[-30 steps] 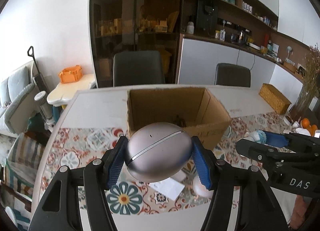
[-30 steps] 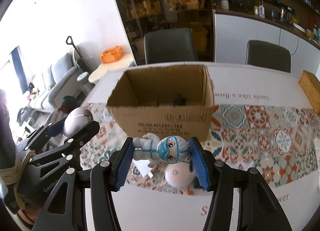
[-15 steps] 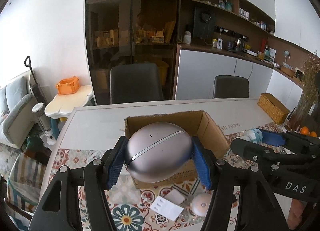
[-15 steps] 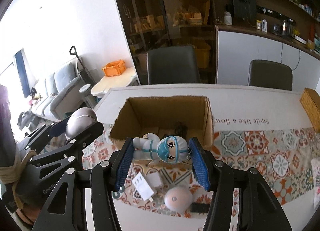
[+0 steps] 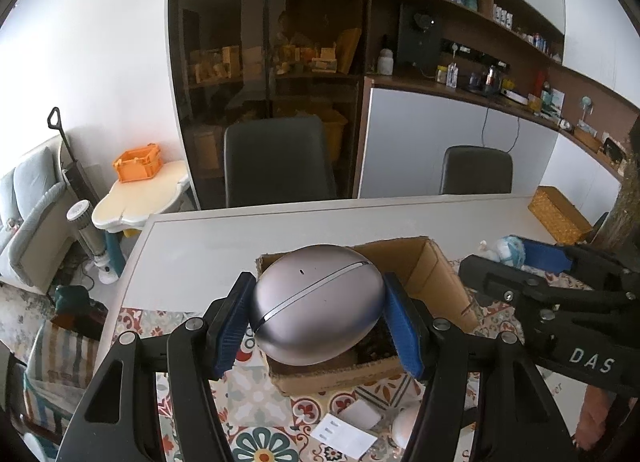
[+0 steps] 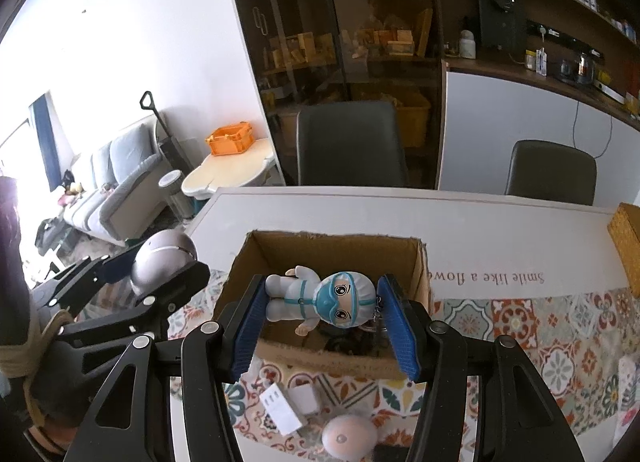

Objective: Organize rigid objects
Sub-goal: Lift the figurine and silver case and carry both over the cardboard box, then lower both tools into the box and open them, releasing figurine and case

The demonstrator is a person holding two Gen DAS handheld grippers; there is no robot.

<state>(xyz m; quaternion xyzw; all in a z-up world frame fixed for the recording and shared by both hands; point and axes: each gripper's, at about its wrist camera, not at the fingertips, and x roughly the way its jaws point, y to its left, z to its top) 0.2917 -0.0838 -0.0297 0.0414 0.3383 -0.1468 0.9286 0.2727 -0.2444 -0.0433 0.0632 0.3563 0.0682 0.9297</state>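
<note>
My left gripper (image 5: 318,320) is shut on a silver egg-shaped case (image 5: 318,304) with a bright seam, held above the open cardboard box (image 5: 436,266). My right gripper (image 6: 322,316) is shut on a small figurine (image 6: 320,298) in a white suit with a blue hood, lying sideways between the blue pads above the same box (image 6: 418,262). In the right wrist view the left gripper (image 6: 160,268) with the silver case (image 6: 164,258) is at the left. In the left wrist view the right gripper (image 5: 532,254) shows at the right. Dark items lie on the box floor.
On the patterned tablecloth (image 6: 560,326) in front of the box lie a white charger (image 6: 280,408), a white block (image 6: 304,398) and a pinkish round object (image 6: 348,436). A wicker basket (image 5: 558,214) stands at the table's right. Two dark chairs (image 5: 276,160) stand behind the table.
Both grippers have risen and moved forward over the box, each keeping its grip. The box now sits lower and under the held objects, and its inside shows.
</note>
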